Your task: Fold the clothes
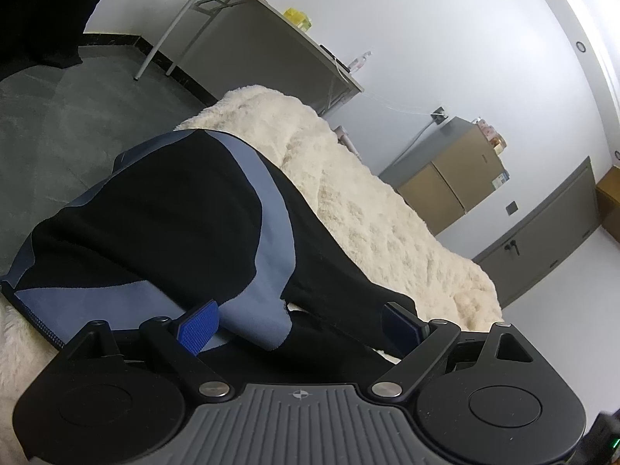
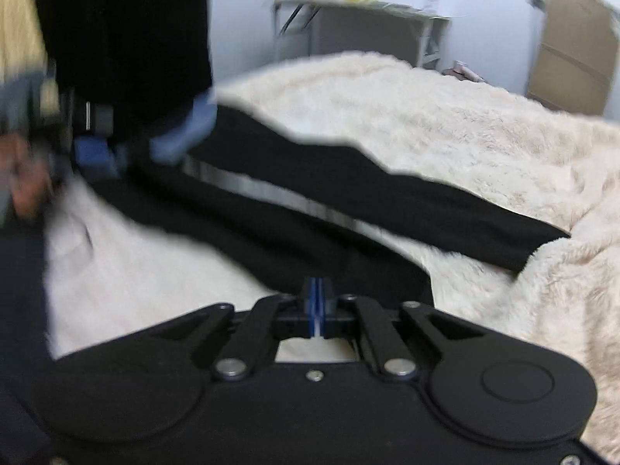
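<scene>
Left hand-held gripper: blue pads spread wide, black-and-grey-blue fabric garment bunched between and beyond them toward 11 o'clock, lying on the cream fluffy blanket. Right hand-held gripper: pads pressed together at the garment's black edge, apparently pinching it; blurred view, garment stretching from 10 to 3 o'clock.

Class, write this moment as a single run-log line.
task: fold clothes | left gripper: open over black-and-blue garment | right gripper: shut | surface: cream fleece blanket
</scene>
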The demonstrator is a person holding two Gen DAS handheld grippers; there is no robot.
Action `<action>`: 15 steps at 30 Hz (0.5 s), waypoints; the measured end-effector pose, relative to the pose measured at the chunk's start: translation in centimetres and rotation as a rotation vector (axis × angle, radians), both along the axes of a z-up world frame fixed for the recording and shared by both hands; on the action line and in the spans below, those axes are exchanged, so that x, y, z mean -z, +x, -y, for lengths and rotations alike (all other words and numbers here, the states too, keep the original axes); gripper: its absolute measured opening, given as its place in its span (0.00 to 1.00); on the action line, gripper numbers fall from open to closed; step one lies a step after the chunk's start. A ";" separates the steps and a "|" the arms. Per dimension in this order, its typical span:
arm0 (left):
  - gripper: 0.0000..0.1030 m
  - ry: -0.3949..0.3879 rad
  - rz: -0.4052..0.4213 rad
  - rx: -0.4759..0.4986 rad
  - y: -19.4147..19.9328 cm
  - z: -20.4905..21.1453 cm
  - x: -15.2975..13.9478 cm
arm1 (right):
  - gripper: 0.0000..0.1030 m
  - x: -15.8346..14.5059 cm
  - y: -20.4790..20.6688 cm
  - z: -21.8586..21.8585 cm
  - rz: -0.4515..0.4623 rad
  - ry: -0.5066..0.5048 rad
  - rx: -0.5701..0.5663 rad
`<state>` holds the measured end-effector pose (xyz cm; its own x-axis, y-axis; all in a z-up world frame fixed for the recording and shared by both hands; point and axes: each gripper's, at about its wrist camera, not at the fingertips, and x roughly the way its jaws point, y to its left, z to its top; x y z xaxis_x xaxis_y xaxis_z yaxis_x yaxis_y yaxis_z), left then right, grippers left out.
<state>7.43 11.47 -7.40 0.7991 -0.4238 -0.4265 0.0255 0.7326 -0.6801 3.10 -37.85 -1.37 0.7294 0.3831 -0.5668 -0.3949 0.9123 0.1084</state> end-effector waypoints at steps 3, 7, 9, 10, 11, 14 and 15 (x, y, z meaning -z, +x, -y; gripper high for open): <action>0.85 -0.001 0.001 0.007 -0.1 0.0 -0.1 | 0.00 -2.7 1.3 3.8 0.029 0.176 0.119; 0.85 -0.015 0.013 0.012 -0.2 -0.1 -0.1 | 0.00 -3.2 3.4 8.5 -0.020 0.026 0.348; 0.85 -0.014 0.007 0.016 -0.1 0.0 -0.1 | 0.03 -2.0 3.9 9.6 -0.078 -0.062 0.436; 0.85 -0.012 0.004 0.018 0.0 0.1 0.0 | 0.07 -1.1 3.8 10.3 -0.102 -0.104 0.485; 0.85 -0.006 0.000 0.020 0.0 0.2 0.0 | 0.14 -0.1 3.5 10.9 -0.127 -0.119 0.524; 0.85 0.004 -0.004 0.022 0.1 0.3 0.0 | 0.42 0.8 1.5 10.5 -0.074 -0.084 0.487; 0.85 0.003 -0.005 0.021 0.0 0.3 0.0 | 0.48 0.8 0.7 10.1 -0.040 -0.068 0.446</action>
